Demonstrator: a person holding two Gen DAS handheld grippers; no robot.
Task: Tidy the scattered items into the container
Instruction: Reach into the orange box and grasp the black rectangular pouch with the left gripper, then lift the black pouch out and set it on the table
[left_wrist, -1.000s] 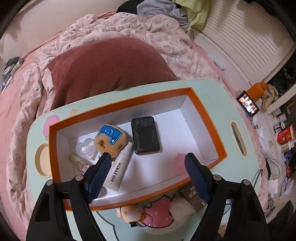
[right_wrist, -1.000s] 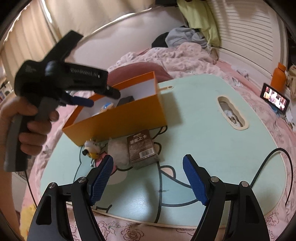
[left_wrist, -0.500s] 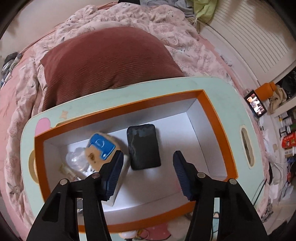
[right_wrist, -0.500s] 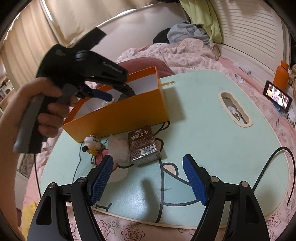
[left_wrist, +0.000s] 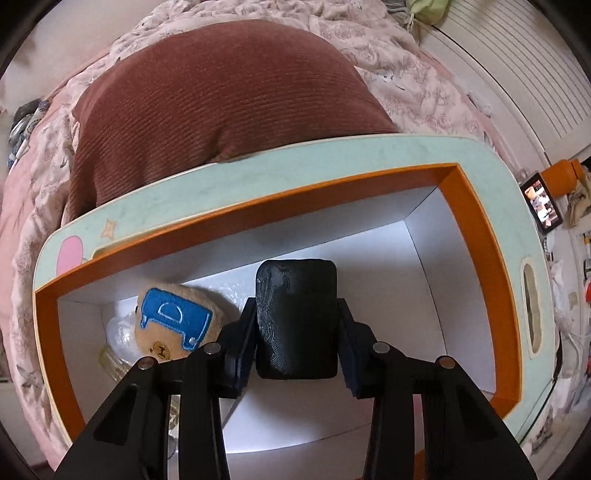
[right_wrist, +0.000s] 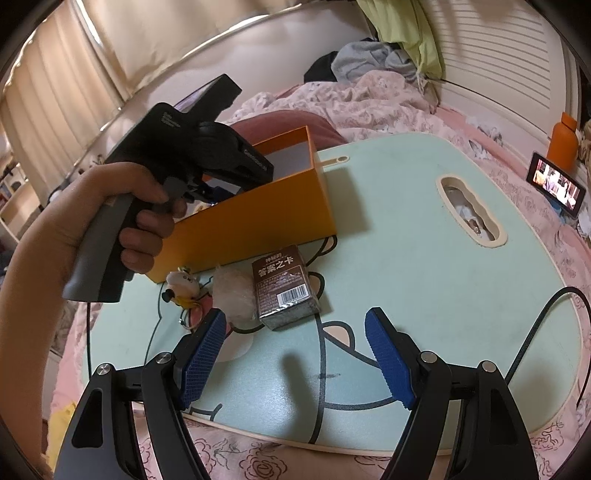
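Inside the orange box (left_wrist: 476, 236), a black case (left_wrist: 297, 321) lies on the white floor beside a bear plush (left_wrist: 173, 325). Around it the left hand-held gripper (left_wrist: 297, 345) is closing, pads at its sides. Outside, the right hand-held gripper (right_wrist: 293, 360) hangs released over the surface (right_wrist: 424, 266).

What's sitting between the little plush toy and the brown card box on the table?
A clear crinkly plastic bundle, seen in the right wrist view.

We note soft daylight through the curtains (right_wrist: 62, 96); dim box interior (left_wrist: 424, 280), heavy fisheye bending, sharp focus.
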